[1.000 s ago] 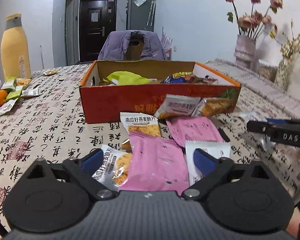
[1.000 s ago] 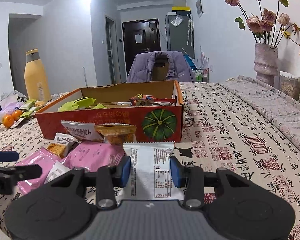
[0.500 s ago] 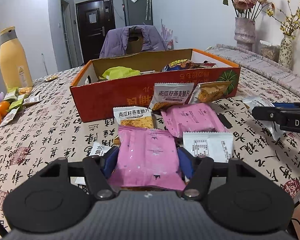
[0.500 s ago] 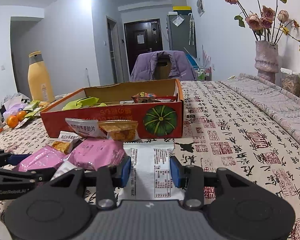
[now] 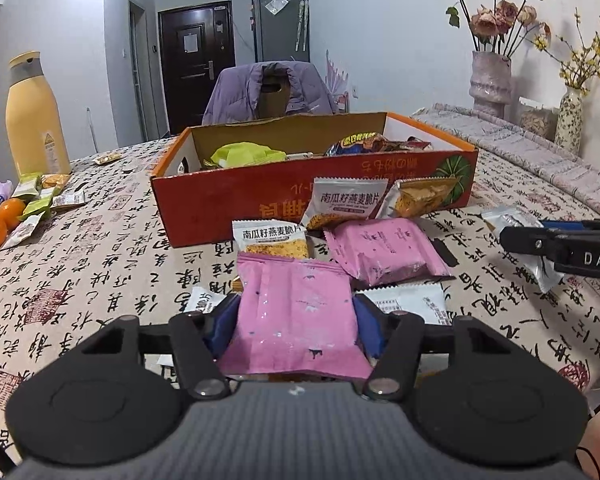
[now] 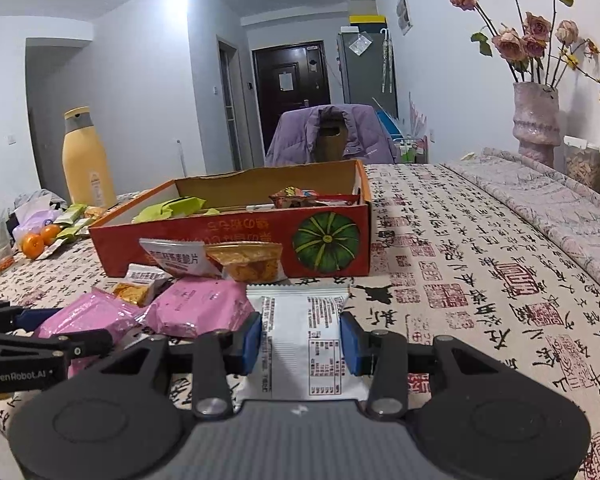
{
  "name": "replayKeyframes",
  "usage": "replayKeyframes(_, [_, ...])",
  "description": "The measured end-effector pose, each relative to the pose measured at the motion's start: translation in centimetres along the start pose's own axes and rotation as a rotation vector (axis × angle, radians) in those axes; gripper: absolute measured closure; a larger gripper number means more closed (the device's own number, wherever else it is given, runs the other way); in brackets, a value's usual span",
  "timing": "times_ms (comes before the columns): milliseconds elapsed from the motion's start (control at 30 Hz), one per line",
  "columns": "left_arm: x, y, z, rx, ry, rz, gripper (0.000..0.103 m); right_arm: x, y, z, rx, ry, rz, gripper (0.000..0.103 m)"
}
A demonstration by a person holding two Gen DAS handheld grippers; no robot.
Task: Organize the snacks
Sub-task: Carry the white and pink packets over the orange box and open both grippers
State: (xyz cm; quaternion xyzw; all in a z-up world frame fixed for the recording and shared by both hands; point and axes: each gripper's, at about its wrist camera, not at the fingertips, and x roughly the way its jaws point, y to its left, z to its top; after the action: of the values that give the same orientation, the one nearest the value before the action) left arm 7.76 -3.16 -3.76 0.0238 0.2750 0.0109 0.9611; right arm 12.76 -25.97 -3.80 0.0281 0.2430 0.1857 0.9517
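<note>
the left tool (image 5: 296, 326) is closing on a pink snack packet (image 5: 296, 316), pads against its sides, low centre of frame. the right tool (image 6: 300, 344) grips a white snack packet (image 6: 303, 344), low centre, below the orange box (image 6: 236, 248) on the tabletop (image 6: 480, 280).

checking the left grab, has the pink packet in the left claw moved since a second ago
Yes. The pink packet, now between the closing left claw pads, has lifted off the table, higher against the orange box.

Snack packets (image 5: 372, 250) piled right in front of the box (image 5: 236, 200), bottle (image 5: 36, 120) way off its left, vases (image 5: 492, 80) off right.
</note>
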Motion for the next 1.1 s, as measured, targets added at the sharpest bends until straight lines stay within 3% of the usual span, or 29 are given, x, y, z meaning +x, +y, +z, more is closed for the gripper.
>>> replayKeyframes(533, [-1.8, 1.7, 4.2, -0.063, -0.144, -0.017, 0.041, 0.1, 1.6, 2.9, -0.048, -0.078, 0.015, 0.063])
replayKeyframes(1100, [1.7, 1.9, 10.9, -0.096, -0.233, -0.054, 0.041, 4.7, 3.4, 9.7, -0.093, -0.173, 0.030, 0.063])
